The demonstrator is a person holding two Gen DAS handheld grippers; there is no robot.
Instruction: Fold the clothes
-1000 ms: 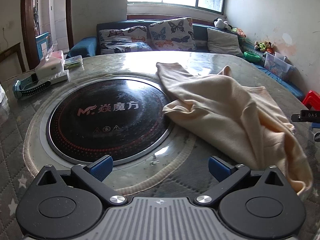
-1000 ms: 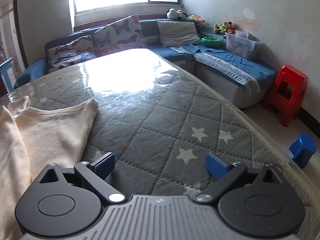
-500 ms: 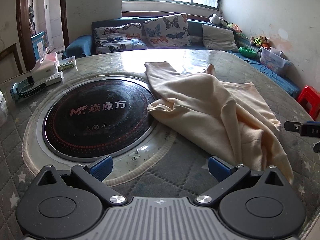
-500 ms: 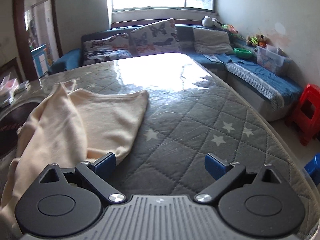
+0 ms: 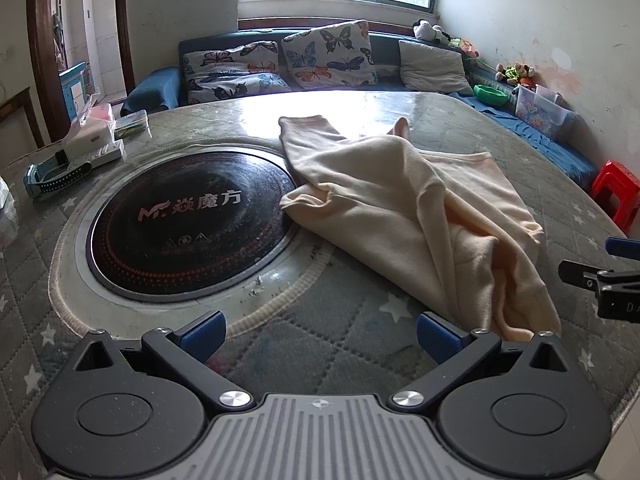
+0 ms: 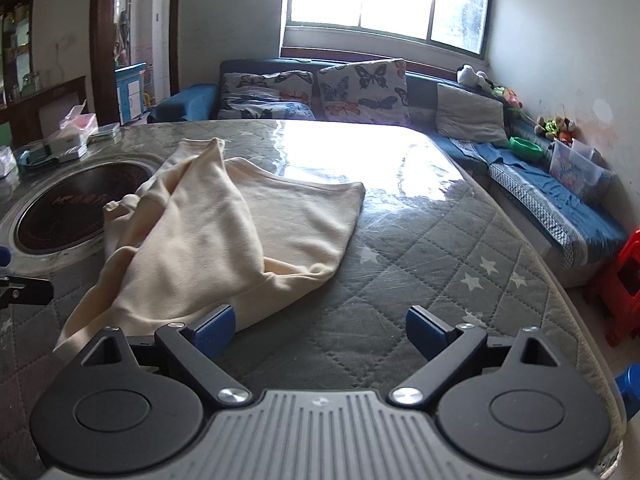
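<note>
A cream garment lies crumpled on the round quilted table, right of the black hotplate; it also shows in the right wrist view. My left gripper is open and empty above the near table edge, its right finger close to the garment's near corner. My right gripper is open and empty, its left fingertip next to the garment's near hem. The right gripper also shows at the right edge of the left wrist view.
A round black hotplate is set in the table's middle. A tissue box, a small box and a watch lie at the far left. A sofa with cushions runs behind. A red stool stands right of the table.
Both grippers have pulled back and turned left. The garment now sits further ahead in the left view and fills more of the right view. Both stay open.
</note>
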